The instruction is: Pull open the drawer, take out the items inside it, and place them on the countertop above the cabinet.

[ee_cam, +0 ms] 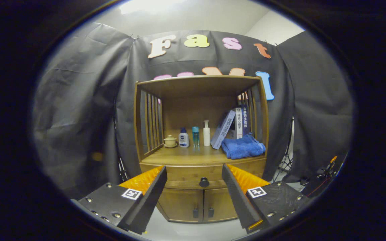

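A wooden cabinet (199, 134) stands ahead against the booth wall. Its drawer (188, 175) is closed, with a dark round knob (204, 182) at the middle of its front. The countertop (193, 155) lies just above the drawer, under an open shelf frame. My gripper (194, 172) is open, some way short of the cabinet, and the knob shows in the gap between the two fingers. Nothing is held. The drawer's contents are hidden.
On the countertop stand a small lidded cup (170, 141), three bottles (194, 136), leaning books (231, 127) and a folded blue towel (242, 146) at the right. Two lower cabinet doors (203, 209) sit under the drawer. A tripod and cables (320, 170) stand to the right.
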Demonstrator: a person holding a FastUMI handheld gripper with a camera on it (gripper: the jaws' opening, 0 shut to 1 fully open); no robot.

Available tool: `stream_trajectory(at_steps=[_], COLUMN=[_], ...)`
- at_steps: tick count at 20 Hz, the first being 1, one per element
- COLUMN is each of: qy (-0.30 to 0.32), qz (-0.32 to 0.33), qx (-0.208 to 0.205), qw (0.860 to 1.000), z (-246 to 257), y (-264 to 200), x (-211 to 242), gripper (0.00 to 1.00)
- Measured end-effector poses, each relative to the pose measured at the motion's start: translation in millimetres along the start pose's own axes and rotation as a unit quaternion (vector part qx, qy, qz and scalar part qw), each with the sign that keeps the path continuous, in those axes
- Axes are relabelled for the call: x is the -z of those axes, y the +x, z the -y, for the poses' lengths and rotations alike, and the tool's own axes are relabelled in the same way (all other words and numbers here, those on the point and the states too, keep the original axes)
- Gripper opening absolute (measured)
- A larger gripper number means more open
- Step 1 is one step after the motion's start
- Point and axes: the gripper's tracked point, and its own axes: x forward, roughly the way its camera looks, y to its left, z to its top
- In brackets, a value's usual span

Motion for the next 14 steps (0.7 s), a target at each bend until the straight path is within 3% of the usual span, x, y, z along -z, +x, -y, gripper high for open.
stream_trajectory(at_steps=[6,11,14], qy=[0.008,-0.044,-0.032], qz=[-0.003,-0.017,-0.047], qx=[-0.022,0.001,-0.005], qw=[1.0,0.999,0.998], z=[0,17,21], y=[55,127,160], x=[32,93,141], gripper=[0.99,0.99,0.99])
